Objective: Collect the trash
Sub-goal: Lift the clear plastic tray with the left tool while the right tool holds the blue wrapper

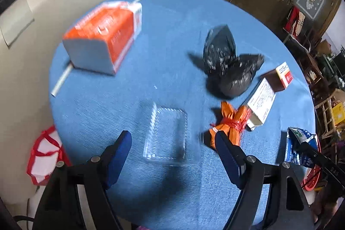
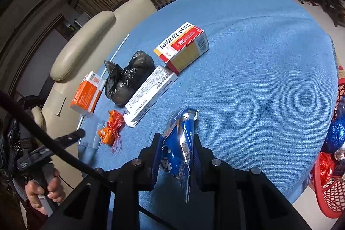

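Trash lies on a round blue table (image 1: pixel 163 40). My left gripper (image 1: pixel 172 140) is open just above a clear plastic clamshell tray (image 1: pixel 167 134), with an orange wrapper bundle (image 1: pixel 229 124) by its right finger. Farther off lie an orange-and-white carton (image 1: pixel 105 36), a black plastic bag (image 1: pixel 228 66), a long white box (image 1: pixel 261 100), a red-and-brown box (image 1: pixel 282 75) and a straw (image 1: pixel 62 79). My right gripper (image 2: pixel 177 143) is shut on a blue-and-silver snack wrapper (image 2: pixel 179 143), held above the table (image 2: pixel 258 79). The wrapper also shows in the left wrist view (image 1: pixel 300 146).
A red mesh basket (image 2: pixel 330 191) holding foil wrappers stands past the table's right edge. A beige sofa (image 1: pixel 25 57) borders the table's left side, with a red-and-white bag (image 1: pixel 45 156) beside it. Wooden furniture stands beyond the far edge.
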`<control>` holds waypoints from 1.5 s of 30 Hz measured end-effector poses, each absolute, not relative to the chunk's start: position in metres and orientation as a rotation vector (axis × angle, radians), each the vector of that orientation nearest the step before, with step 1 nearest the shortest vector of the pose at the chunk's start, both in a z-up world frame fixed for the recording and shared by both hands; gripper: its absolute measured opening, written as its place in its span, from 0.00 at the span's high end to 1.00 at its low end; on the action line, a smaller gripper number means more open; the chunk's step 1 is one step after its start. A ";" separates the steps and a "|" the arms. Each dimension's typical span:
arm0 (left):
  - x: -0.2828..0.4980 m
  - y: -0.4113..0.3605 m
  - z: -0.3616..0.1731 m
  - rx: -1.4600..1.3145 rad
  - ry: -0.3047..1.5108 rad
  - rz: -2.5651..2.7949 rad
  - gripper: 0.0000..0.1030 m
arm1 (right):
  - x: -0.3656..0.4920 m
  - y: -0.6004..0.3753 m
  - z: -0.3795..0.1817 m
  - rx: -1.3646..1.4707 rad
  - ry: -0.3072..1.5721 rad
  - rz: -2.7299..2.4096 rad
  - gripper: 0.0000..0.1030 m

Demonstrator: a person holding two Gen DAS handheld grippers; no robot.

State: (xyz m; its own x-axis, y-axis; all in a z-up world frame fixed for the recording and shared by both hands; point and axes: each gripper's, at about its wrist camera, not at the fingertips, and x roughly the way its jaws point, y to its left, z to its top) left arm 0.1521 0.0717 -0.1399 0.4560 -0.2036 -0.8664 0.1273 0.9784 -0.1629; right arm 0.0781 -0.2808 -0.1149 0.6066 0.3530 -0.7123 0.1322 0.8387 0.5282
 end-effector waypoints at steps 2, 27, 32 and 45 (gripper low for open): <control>0.154 0.068 -0.147 -0.090 1.089 -0.221 0.23 | 0.078 -0.280 -0.114 0.574 0.922 0.133 0.72; 0.091 0.004 -0.052 0.114 0.795 -0.218 0.46 | 0.042 -0.298 -0.079 0.562 0.803 0.121 0.72; 0.076 -0.018 -0.040 0.157 0.763 -0.247 0.46 | 0.028 -0.302 -0.067 0.560 0.770 0.124 0.72; 0.051 -0.054 -0.028 0.228 0.720 -0.285 0.46 | -0.008 -0.323 -0.054 0.581 0.709 0.099 0.72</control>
State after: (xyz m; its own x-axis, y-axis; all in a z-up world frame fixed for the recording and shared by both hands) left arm 0.0513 -0.0541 -0.0277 0.7164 -0.1770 -0.6748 0.3325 0.9370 0.1073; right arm -0.0077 -0.3227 -0.0535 0.7615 0.2776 -0.5857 0.1057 0.8384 0.5348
